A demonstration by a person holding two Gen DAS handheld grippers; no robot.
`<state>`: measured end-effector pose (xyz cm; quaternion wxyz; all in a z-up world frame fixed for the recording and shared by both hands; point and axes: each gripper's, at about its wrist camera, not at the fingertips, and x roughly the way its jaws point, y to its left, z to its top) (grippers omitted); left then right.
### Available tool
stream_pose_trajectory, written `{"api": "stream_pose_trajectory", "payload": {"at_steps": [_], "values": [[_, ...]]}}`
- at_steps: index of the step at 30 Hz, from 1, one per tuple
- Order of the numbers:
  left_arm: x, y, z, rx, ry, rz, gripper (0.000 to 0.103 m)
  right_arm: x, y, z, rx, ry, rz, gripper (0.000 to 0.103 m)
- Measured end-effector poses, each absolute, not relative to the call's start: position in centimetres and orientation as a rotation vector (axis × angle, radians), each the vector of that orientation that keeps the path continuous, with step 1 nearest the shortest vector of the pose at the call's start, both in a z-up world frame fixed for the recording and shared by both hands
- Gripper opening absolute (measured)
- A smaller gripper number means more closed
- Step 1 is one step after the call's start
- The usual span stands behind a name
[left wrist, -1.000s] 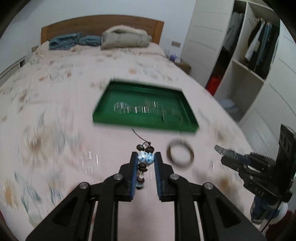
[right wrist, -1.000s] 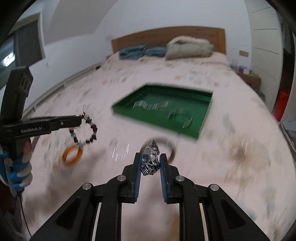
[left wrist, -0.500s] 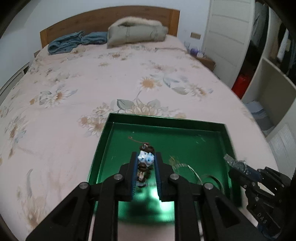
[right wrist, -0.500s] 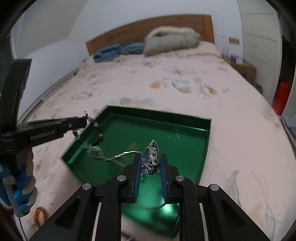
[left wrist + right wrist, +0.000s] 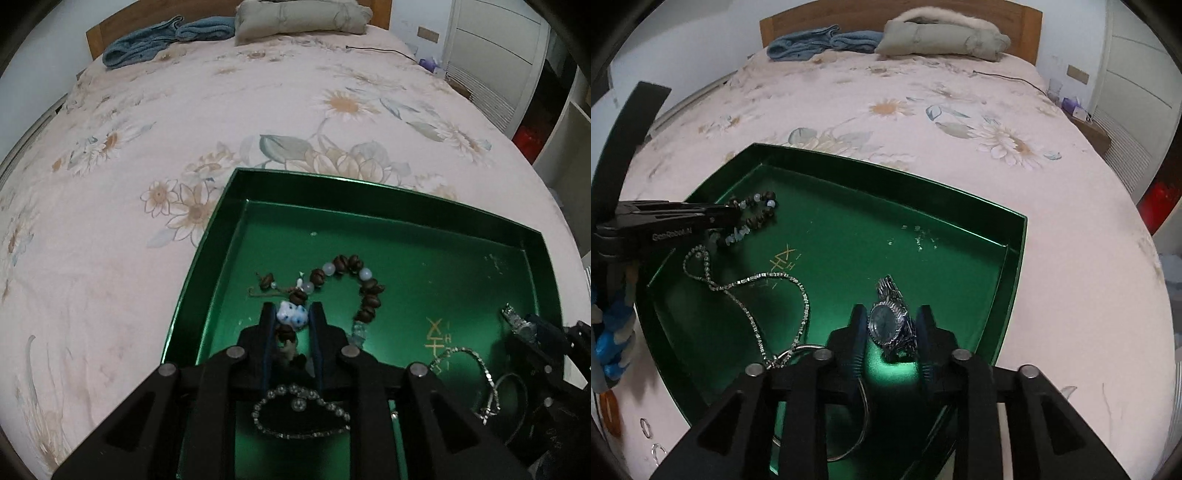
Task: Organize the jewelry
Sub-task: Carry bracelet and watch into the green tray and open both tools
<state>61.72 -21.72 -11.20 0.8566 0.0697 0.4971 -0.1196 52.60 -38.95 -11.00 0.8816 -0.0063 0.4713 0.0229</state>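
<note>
A green tray [image 5: 207,236] [image 5: 1015,236] lies on the flowered bed. My left gripper [image 5: 291,317] is low inside it, shut on the blue-and-white bead of a brown beaded bracelet [image 5: 364,291]; the rest of the bracelet lies on the tray floor, also seen in the right wrist view [image 5: 757,210]. My right gripper [image 5: 891,325] has its jaws slightly parted around a silver watch [image 5: 888,321] that rests on the tray floor. A silver chain necklace [image 5: 753,280] [image 5: 299,410] and a thin ring bangle [image 5: 846,402] also lie in the tray.
An orange bangle [image 5: 609,413] and small rings [image 5: 646,428] lie on the bedspread left of the tray. A pillow [image 5: 942,37] and blue towels [image 5: 820,40] are at the headboard. Wardrobes [image 5: 517,55] stand to the right.
Both grippers have moved forward and down into the tray. The bracelet now lies on the tray floor, and the right jaws have parted a little around the watch.
</note>
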Motion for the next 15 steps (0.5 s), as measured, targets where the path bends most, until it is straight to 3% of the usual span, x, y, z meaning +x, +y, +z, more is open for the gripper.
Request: {"api": "stream_pose_trajectory", "payload": {"at_steps": [3,9,15], "values": [[60.3,-21.5,-9.4,0.163,0.99,-0.268,0.018,51.8,-38.8,-9.9,-0.009,0.966,0.051,0.043],[55.2,-19.2,-4.0,0.138,0.87,-0.289,0.022,47.2,-38.3,-5.7,0.057,0.858,0.056,0.044],[45.4,-16.3,-0.2,0.162,0.758,-0.277,0.022,38.6,-35.9,-2.6,0.111,0.772,0.065,0.044]]}}
